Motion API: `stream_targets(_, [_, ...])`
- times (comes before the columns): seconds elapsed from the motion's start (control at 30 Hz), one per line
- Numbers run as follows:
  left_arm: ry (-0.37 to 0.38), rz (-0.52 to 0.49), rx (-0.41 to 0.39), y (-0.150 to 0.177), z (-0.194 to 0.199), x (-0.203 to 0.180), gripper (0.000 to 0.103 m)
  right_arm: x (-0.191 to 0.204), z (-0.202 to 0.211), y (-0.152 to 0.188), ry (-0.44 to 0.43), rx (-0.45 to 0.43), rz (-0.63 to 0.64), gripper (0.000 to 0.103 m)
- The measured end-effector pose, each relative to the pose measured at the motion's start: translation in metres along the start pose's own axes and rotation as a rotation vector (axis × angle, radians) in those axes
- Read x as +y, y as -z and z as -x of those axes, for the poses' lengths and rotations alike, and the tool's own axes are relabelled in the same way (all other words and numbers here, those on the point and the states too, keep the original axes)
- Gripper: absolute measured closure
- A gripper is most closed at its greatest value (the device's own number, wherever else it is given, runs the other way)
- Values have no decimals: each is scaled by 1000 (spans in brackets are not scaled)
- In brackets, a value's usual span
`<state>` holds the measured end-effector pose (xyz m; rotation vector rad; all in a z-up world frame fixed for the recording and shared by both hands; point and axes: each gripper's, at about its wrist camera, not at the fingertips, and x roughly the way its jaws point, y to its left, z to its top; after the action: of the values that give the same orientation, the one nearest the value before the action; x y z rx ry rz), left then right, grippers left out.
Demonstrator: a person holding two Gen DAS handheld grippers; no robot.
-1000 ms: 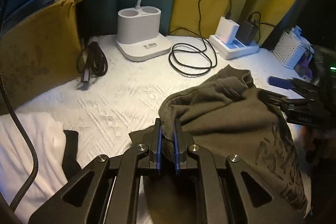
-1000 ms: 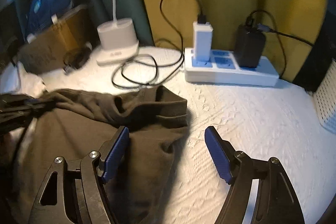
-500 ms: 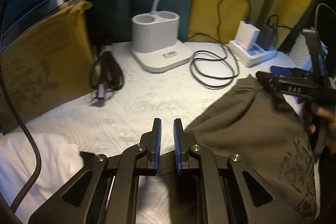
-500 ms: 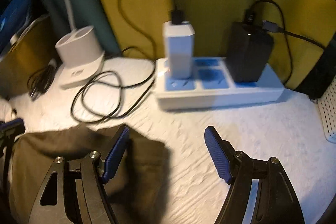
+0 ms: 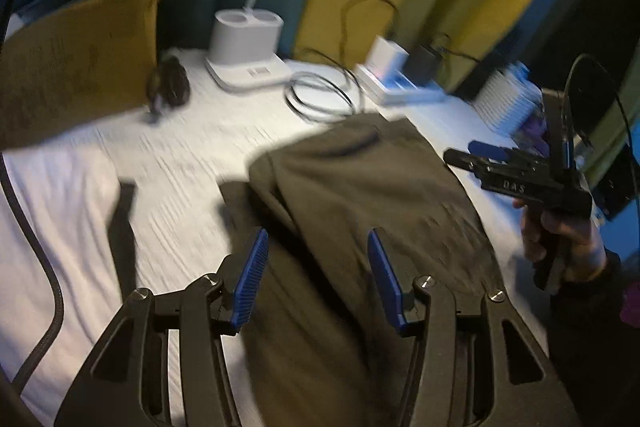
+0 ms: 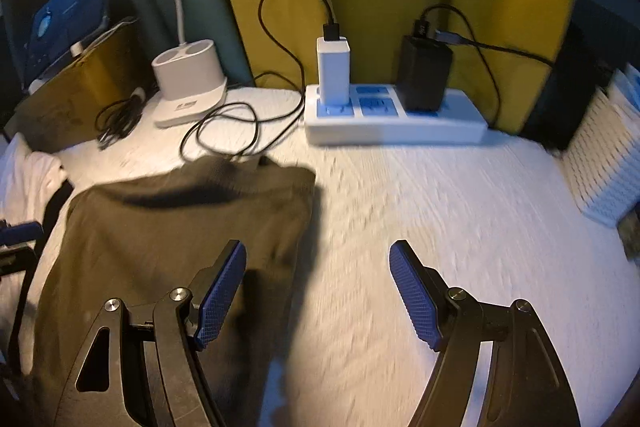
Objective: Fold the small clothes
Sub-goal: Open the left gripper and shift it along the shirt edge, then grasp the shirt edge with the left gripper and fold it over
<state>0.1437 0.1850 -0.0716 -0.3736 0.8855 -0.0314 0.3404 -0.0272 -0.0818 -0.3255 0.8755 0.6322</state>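
Note:
An olive-brown garment lies spread flat on the white textured bedcover, its collar end toward the back. My left gripper hovers above the garment's near left part, its jaws opening, with nothing pinched between the blue pads. The right gripper shows at the right of the left wrist view, held by a hand off the cloth's right edge. In the right wrist view the garment lies at the left, and my right gripper stands open over its right edge and the bare cover, holding nothing.
A white lamp base, coiled black cables and a power strip with two chargers line the back. A brown envelope leans at the left. A white cloth with a dark strip lies at the left, a white slatted basket at the right.
The left gripper let go of the garment fold and its jaws spread apart. The bunched garment now lies flattened. Both grippers swung forward over it and drew back again.

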Motion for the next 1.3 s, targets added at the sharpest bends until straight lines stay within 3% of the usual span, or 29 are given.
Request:
stream_targets(0.27, [73,-20,60,56,19,-28,51,14,41,61,-13,12,-14,27])
stream_targets(0.6, [94,-48,95,105,27,-48,53,30,80,116,-30,7,-15,27])
stream_targets(0.63, [102,-74,80,110,30,-53,56,32,83,120,-30,5,-13,27])
stream_targets(0.67, [106,-95,67,113,32,-57,84,34,86,124,-30,3,-10,27])
stream_targets(0.7, [105,-113,63,115,33,-61,95,35,89,126,-29,1,-8,27])
stream_targets(0.77, [109,-120,40,117,40,-64,98,38,94,131,-26,-1,-8,27])
stream_targets(0.93, [81,-106,-34,122,70,-57,98,48,106,141,-33,-19,5,27])
stream_targets(1.13, [52,-51,15,139,62,-41,98,59,104,161,-27,10,7,27])
stream_targets(1.23, [66,-4,34,142,60,-38,95,62,104,176,-37,35,-3,27])
stream_targets(1.3, [73,1,40,142,62,-38,84,62,107,187,-47,46,-17,27])
